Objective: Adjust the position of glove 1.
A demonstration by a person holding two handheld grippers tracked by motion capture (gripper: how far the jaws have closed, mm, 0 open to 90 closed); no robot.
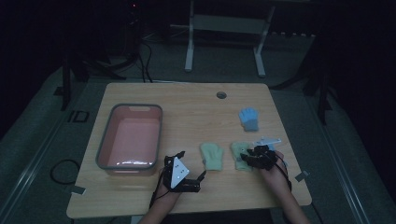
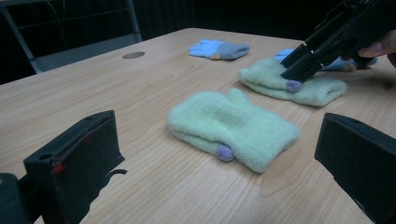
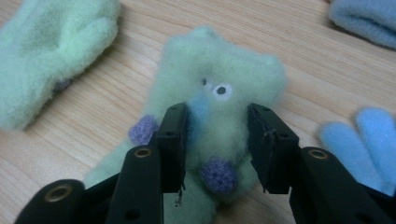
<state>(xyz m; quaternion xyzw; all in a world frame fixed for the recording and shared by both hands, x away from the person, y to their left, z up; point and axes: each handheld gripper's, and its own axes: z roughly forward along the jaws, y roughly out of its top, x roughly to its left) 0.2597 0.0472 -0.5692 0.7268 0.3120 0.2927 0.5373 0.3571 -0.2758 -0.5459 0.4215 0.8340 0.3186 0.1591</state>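
Note:
Two pale green mittens lie side by side at the table's front. The left mitten (image 1: 211, 156) (image 2: 233, 128) (image 3: 46, 60) rests just ahead of my left gripper (image 1: 192, 163) (image 2: 224, 140), whose jaws stand wide open and hold nothing. The right mitten (image 1: 239, 154) (image 2: 303, 91) (image 3: 219, 84) has sewn eyes and purple dots. My right gripper (image 1: 246, 157) (image 3: 219, 140) is down on it, the jaws open on either side of its cuff end, and its black tips (image 2: 299, 70) touch the fabric.
A pink basin with a grey rim (image 1: 105, 144) stands at the left. One blue glove (image 1: 249, 119) (image 2: 219, 49) (image 3: 369, 18) lies farther back; another blue glove (image 2: 336, 65) (image 3: 369, 140) lies beside the right hand. A cable hole (image 1: 221, 95) marks the far edge.

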